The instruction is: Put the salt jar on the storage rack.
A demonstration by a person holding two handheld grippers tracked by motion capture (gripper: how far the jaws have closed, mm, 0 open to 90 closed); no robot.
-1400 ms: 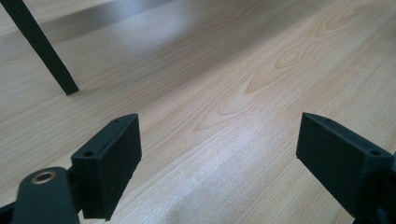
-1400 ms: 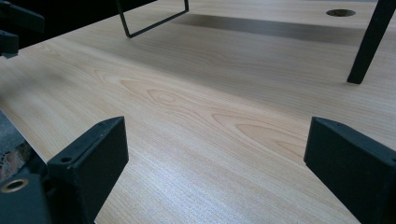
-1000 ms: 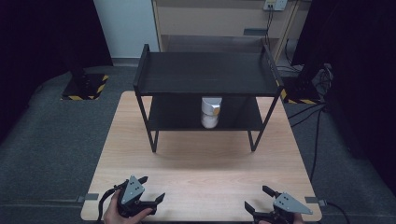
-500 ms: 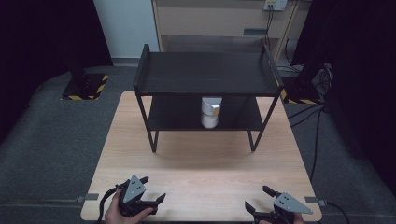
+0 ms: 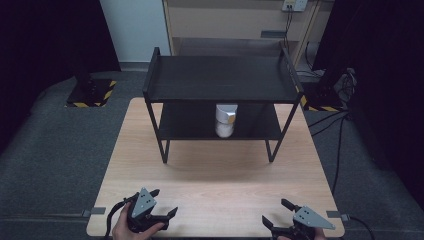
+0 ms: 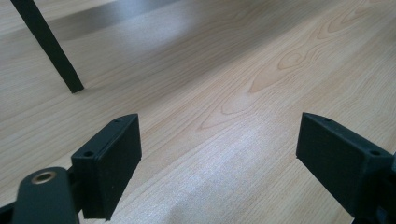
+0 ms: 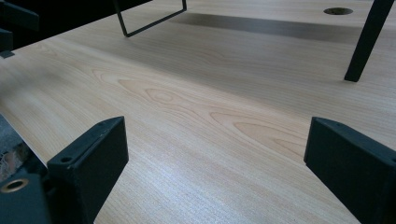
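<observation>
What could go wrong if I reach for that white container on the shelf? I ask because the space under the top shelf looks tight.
1. The white container stands on the lower shelf of the black rack, right under the top shelf, so a gripper coming in high would likely bump that shelf.
2. It is tall and upright; a nudge from one jaw could tip it.
3. The left gripper and right gripper, both open, sit at the table's near edge, so it is a long reach.

A smooth, faintly sheened finish with visible grain is shown by the pale wooden bench (image 5: 210, 185); the black two-tier metal rack (image 5: 220, 80) looks matt, as does the black plastic of each tool's jaws
</observation>
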